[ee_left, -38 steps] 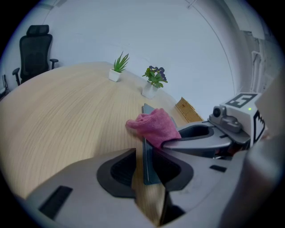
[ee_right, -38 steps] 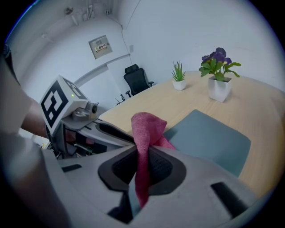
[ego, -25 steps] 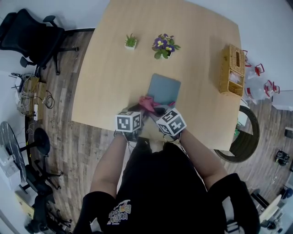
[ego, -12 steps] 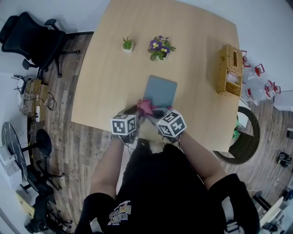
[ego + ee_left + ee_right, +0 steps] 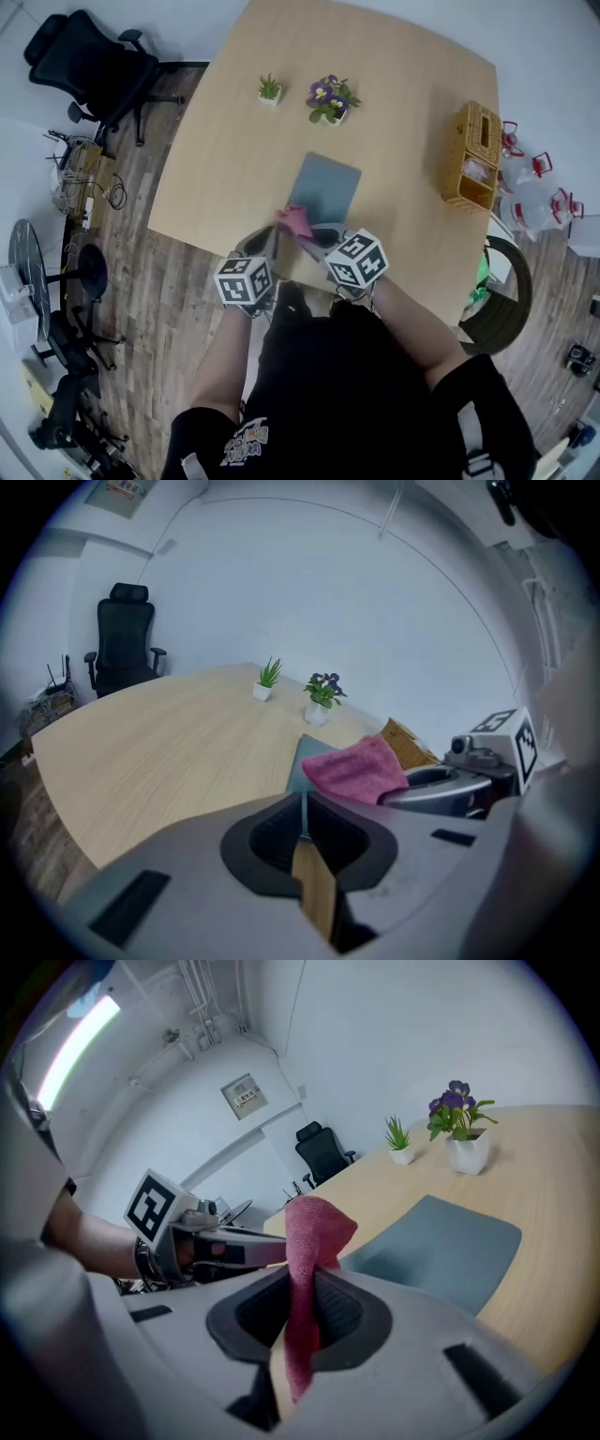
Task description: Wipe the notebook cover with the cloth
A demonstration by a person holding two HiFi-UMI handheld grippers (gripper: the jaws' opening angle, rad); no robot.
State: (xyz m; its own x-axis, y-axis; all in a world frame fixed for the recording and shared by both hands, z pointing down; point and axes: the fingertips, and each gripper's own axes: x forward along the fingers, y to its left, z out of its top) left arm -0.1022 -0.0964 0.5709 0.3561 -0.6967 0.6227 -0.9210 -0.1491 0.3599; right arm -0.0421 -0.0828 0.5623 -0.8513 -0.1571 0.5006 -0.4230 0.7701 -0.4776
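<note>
The right gripper (image 5: 300, 1283) is clenched on the cloth (image 5: 314, 1227). The pink fabric runs down between the two pads, and a folded peak sticks up past the fingertips. In the head view the cloth (image 5: 298, 220) sits at the notebook's (image 5: 323, 187) near-left corner, right at the tip of the right gripper (image 5: 315, 232). I cannot tell whether the fabric touches the cover.

The notebook is grey-blue, closed and flat on the tabletop (image 5: 244, 159). It lies close to the near edge, about midway along it, and is turned a little out of square with that edge. In the right gripper view the notebook (image 5: 431, 1246) stretches away ahead and to the right of the jaws. Most of the cover is bare.

The left gripper (image 5: 303, 797) is closing. Its pads are nearly together with nothing between them, and only wood shows through the slit. It hangs over the near edge of the tabletop, just left of the cloth (image 5: 356, 769) and apart from it. From that view the notebook (image 5: 302, 754) shows as a narrow strip behind the fabric, with the right gripper (image 5: 441, 789) beside it. The head view puts the left gripper (image 5: 265, 242) just left of the notebook's near-left corner.

Toward the far edge stand a small green plant (image 5: 269, 89) and a purple-flowered pot (image 5: 329, 97). A wicker basket (image 5: 471, 155) sits at the right edge.
</note>
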